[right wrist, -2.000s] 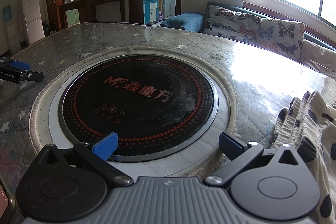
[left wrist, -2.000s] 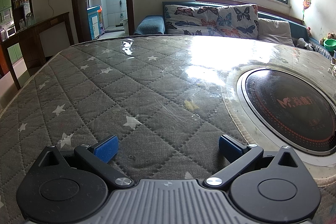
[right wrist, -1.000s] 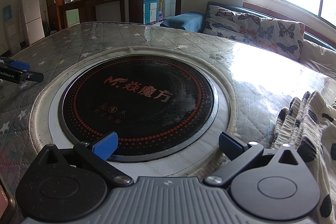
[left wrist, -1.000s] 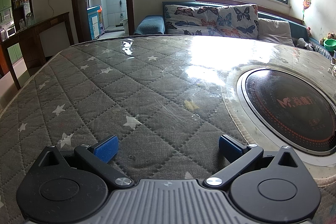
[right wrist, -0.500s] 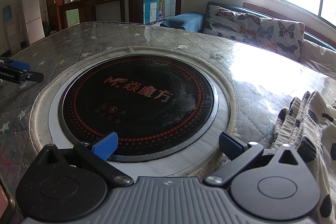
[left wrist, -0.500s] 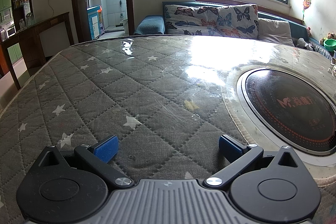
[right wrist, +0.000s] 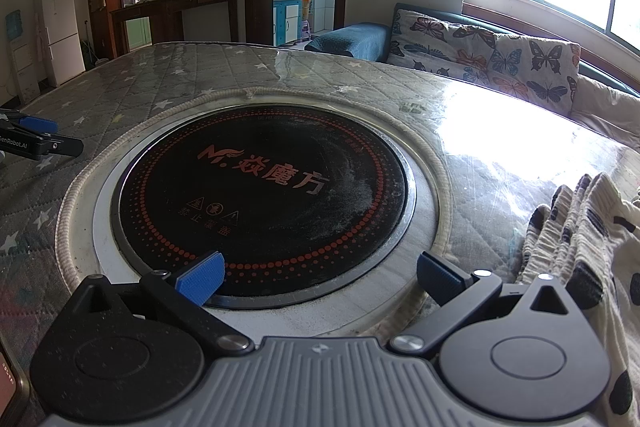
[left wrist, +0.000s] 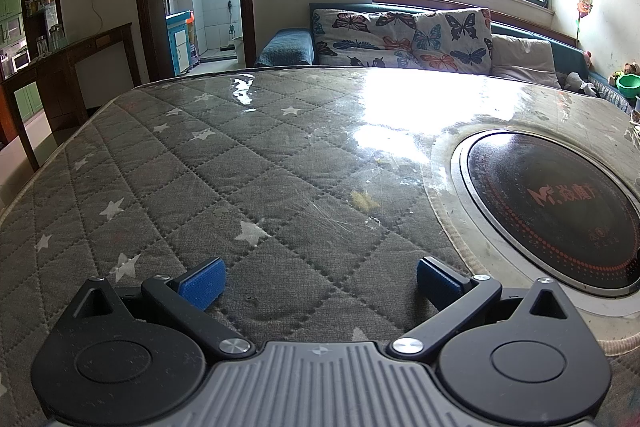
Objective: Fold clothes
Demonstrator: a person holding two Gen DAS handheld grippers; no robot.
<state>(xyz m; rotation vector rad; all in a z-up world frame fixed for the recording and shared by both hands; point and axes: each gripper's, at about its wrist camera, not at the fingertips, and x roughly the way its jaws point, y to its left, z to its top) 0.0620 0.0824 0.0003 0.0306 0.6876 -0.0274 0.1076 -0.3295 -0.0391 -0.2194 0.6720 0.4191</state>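
Both tools sat low over the grey star-quilted table cover (left wrist: 240, 163), left gripper (left wrist: 318, 277) and right gripper (right wrist: 318, 275) each spread wide and holding nothing. The cream, dark-spotted crumpled garment (right wrist: 576, 243) lay bunched at the table's right side, just beside the right gripper and right of the round black inset heater plate (right wrist: 264, 199). Folding looked unstarted: no fold was visible, so grasping, spreading and folding all remained.

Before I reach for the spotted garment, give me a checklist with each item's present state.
1. Left tongs open, holding nothing: ok.
2. Right tongs open, holding nothing: ok.
3. Spotted garment in view, to the right of the right tongs: ok.
4. Garment spread flat: not ok, it lies bunched.
5. Whole garment visible: cannot tell, it runs off the picture's edge.
6. Quilted cover before the left tongs free for folding: ok.
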